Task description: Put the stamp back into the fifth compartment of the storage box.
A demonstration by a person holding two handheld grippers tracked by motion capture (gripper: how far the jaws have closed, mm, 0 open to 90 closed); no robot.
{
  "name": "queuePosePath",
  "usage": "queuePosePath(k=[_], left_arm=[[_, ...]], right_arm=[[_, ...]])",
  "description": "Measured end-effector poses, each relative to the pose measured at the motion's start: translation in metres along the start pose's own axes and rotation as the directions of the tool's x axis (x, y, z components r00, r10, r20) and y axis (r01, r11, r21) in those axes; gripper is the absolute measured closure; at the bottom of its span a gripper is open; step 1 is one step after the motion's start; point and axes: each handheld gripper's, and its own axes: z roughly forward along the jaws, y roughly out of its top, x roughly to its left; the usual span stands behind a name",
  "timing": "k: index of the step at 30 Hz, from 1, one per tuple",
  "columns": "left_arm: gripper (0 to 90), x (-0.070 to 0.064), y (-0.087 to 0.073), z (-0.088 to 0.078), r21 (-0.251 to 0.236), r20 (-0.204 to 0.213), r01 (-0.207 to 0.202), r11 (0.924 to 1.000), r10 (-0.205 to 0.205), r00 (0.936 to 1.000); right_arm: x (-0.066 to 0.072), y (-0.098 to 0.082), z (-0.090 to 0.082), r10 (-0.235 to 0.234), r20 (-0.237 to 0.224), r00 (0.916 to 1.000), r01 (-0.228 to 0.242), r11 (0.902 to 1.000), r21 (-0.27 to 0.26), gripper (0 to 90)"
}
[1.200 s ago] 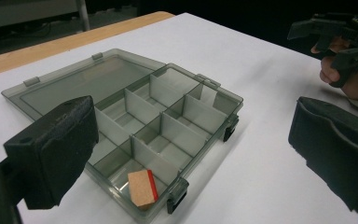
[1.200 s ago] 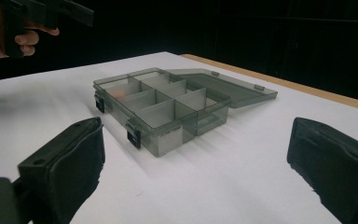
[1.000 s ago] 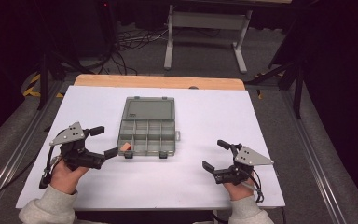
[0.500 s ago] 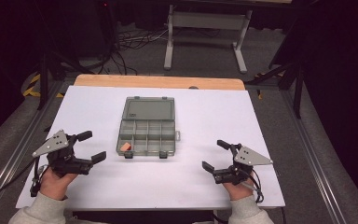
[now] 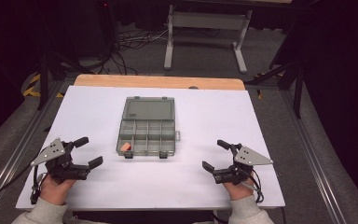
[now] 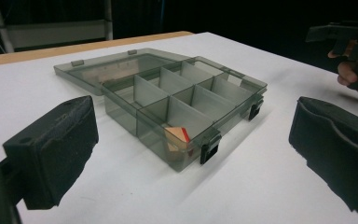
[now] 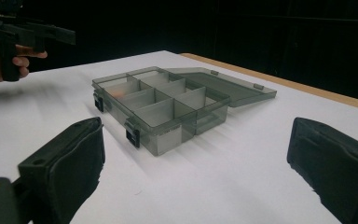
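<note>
1. While the left tool [image 5: 85, 151] is resting low at the left near corner of the white counter [image 5: 270, 140], its two jaws are standing wide apart and are holding nothing; a hand [image 5: 55, 186] in a light sleeve is gripping it from below.
2. Going to the right, the grey compartment box [image 5: 147, 135] is lying in the middle of the counter, well apart from both tools, and its clear lid [image 5: 149, 108] is lying open and flat on the far side.
3. Inside the box, a small orange piece [image 5: 125, 146] is sitting in the near left corner compartment; in the left gripper view this piece [image 6: 177, 136] is showing through the wall, just beside a black latch [image 6: 209, 148].
4. At the near front wall of the box, two black latches are hanging open, and the second one [image 5: 164, 154] is sitting more to the right.
5. Farther right, the right tool [image 5: 216, 154] is resting near the right near corner of the counter, and its jaws are also spread with nothing between them.
6. In the right gripper view the box [image 7: 168, 109] is lying ahead between the two black pads [image 7: 70, 168], not touching them.
</note>
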Motion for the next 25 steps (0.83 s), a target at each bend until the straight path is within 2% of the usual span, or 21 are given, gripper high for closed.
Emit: queuePosePath(k=[4,8,12,16,25], left_arm=[[2.2,0.000,-0.007,-0.002,-0.020,-0.009,-0.002,0.9998,0.002,1.0000],[2.0,0.002,-0.016,-0.002,-0.047,-0.001,0.030,0.9985,-0.030,0.9996],[1.6,0.006,-0.024,0.001,-0.028,-0.011,0.039,0.9989,-0.039,0.9992],[1.3,0.007,-0.023,0.000,-0.051,-0.024,0.034,0.9981,-0.036,0.9991],[1.2,0.006,-0.023,0.000,-0.065,-0.028,0.028,0.9975,-0.029,0.9992]], right_arm=[[0.000,0.000,0.000,0.001,0.001,1.0000,-0.001,1.0000,0.000,4.8],[-0.001,0.000,0.000,-0.003,0.003,1.0000,0.003,1.0000,0.005,4.8],[-0.003,0.000,-0.003,0.003,0.010,0.9999,-0.003,1.0000,0.000,4.8],[-0.004,0.000,-0.003,0.005,0.012,0.9999,-0.005,1.0000,0.004,4.8],[-0.004,0.000,-0.004,0.005,0.015,0.9999,-0.005,0.9999,0.010,4.8]])
